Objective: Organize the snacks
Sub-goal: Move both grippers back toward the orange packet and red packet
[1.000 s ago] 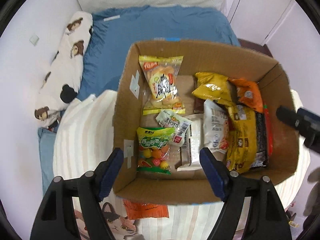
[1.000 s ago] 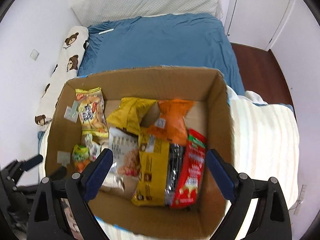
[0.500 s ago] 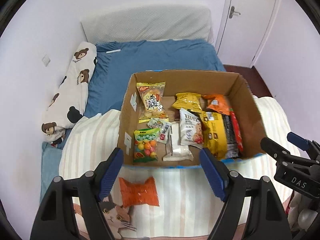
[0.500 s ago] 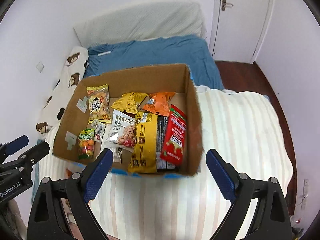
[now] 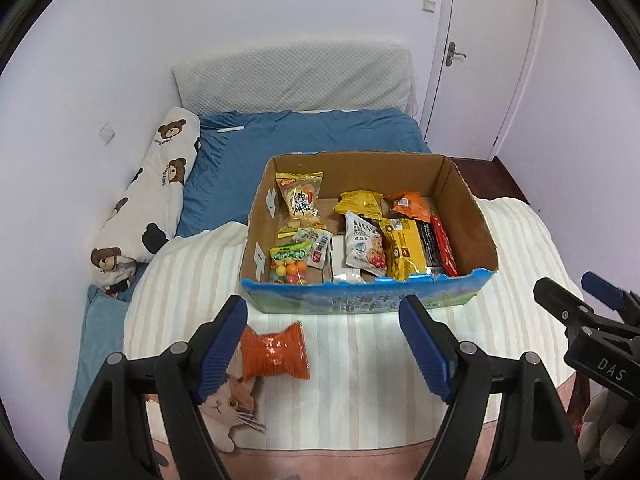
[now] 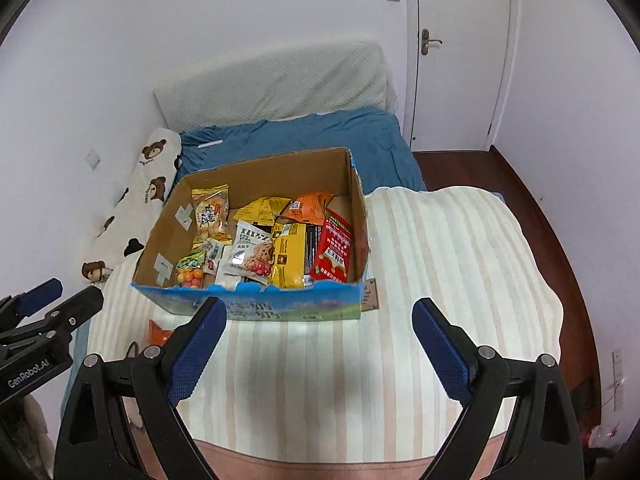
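Observation:
A cardboard box (image 5: 466, 200) (image 6: 358, 200) with a blue printed front stands on the striped blanket and holds several snack packets, among them a yellow packet (image 5: 402, 248) and a red packet (image 6: 332, 246). An orange snack packet (image 5: 276, 350) lies on the blanket in front of the box's left corner; only its corner shows in the right wrist view (image 6: 158, 334). My left gripper (image 5: 322, 346) is open and empty, above the blanket near the orange packet. My right gripper (image 6: 316, 350) is open and empty, in front of the box.
A bear-print pillow (image 5: 154, 196) lies along the left wall on the blue sheet (image 5: 320, 132). A padded headboard (image 5: 296, 76) stands at the back. A white door (image 5: 486, 40) and wooden floor (image 6: 516, 184) are on the right.
Both grippers have pulled back and up from over the box. The whole box and the orange packet on the blanket have come into view.

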### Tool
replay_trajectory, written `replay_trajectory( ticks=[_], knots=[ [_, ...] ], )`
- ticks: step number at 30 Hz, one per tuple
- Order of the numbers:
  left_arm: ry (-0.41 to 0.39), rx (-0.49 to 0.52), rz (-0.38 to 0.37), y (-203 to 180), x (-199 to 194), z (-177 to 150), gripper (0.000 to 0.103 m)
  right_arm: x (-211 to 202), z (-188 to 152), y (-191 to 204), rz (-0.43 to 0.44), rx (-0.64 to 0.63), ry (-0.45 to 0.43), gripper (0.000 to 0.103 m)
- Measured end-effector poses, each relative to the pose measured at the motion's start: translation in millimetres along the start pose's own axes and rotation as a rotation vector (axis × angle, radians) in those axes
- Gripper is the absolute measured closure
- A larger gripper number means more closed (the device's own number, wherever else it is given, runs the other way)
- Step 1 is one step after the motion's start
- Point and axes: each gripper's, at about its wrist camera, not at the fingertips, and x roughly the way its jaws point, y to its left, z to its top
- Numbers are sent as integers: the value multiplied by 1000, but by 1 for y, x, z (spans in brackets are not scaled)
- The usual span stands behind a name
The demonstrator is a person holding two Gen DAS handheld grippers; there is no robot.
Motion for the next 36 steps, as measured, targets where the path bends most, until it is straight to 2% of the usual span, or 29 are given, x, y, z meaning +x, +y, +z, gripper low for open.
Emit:
replay_trajectory(
  ticks=[1,3,4,6,7,11,16,21,24,26,29,34,36],
  knots=[
    [-4,-4,-4,1,0,-2,26,-1,-3,0,15,5,7,7],
    [-5,-28,-42,6,0,-8,3,-2,-7,1,44,15,22,4],
    [-4,-46,-73,10,0,-11,0,-1,-9,3,60,24,26,3],
    [-2,-91,-121,25,3,-19,0,2,-15,9,82,24,37,3],
    [-1,-107,-112,31,4,-24,0,6,-18,12,92,28,50,3],
    [14,-178,-13,73,11,-53,0,31,-37,29,187,79,137,3],
    [59,-227,178,135,27,-97,0,77,-64,75,229,60,239,3],
    [137,-336,217,180,51,-129,0,131,-78,136,262,-6,309,3],
    [167,-376,241,197,62,-146,0,155,-82,185,249,-188,323,3],
    [183,-405,260,206,71,-154,0,165,-88,228,224,-428,329,3],
    [208,-461,271,214,84,-169,0,176,-103,278,135,-783,310,3],
    [250,-568,270,227,102,-195,0,197,-133,326,34,-1277,295,3],
    [263,-601,269,230,106,-204,0,209,-140,335,13,-1378,302,3]
  ],
)
